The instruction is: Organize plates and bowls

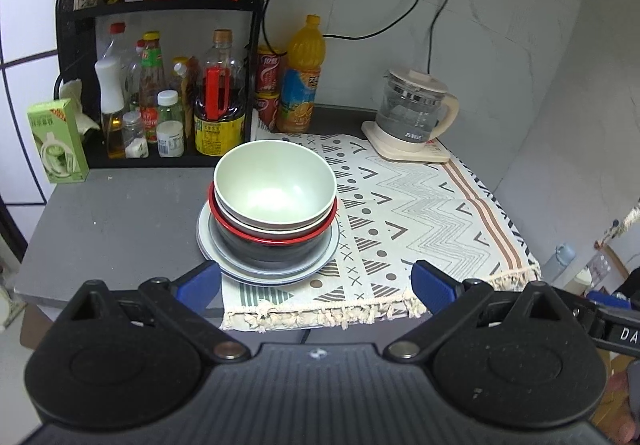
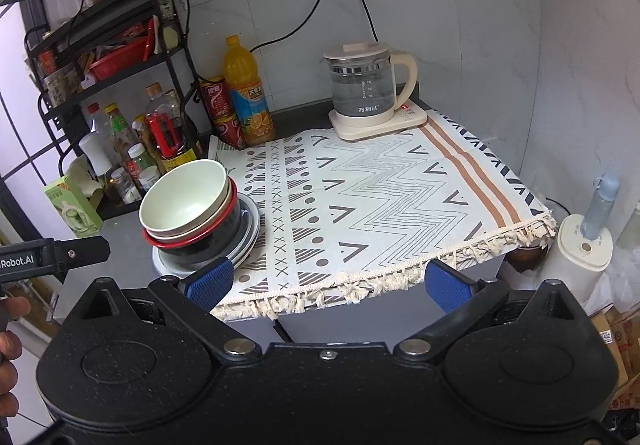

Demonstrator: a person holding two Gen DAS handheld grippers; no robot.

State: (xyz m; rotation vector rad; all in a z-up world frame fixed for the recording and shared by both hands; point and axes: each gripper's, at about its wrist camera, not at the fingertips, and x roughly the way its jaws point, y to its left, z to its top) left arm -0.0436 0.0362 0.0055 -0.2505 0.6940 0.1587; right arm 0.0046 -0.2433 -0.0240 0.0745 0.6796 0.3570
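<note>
standing upright, mouths facing up: green bowl (image 1: 274,185) nested atop stacked bowls on plates (image 1: 320,259), ahead of left gripper (image 1: 316,285) fingers, both grippers' fingers spreading wide, empty; right gripper (image 2: 328,283) hovering off desk (image 1: 112,213) edge.

Top bowl (image 1: 274,189) was pale green, the lower bowl (image 1: 276,241) black with a red rim. Cloth (image 1: 420,205) was white with grey zigzags and brown stripes.

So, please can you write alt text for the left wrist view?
A stack of bowls on pale plates sits on a grey counter, partly over a patterned cloth. The open left gripper hovers before it; a glass kettle stands behind.
</note>
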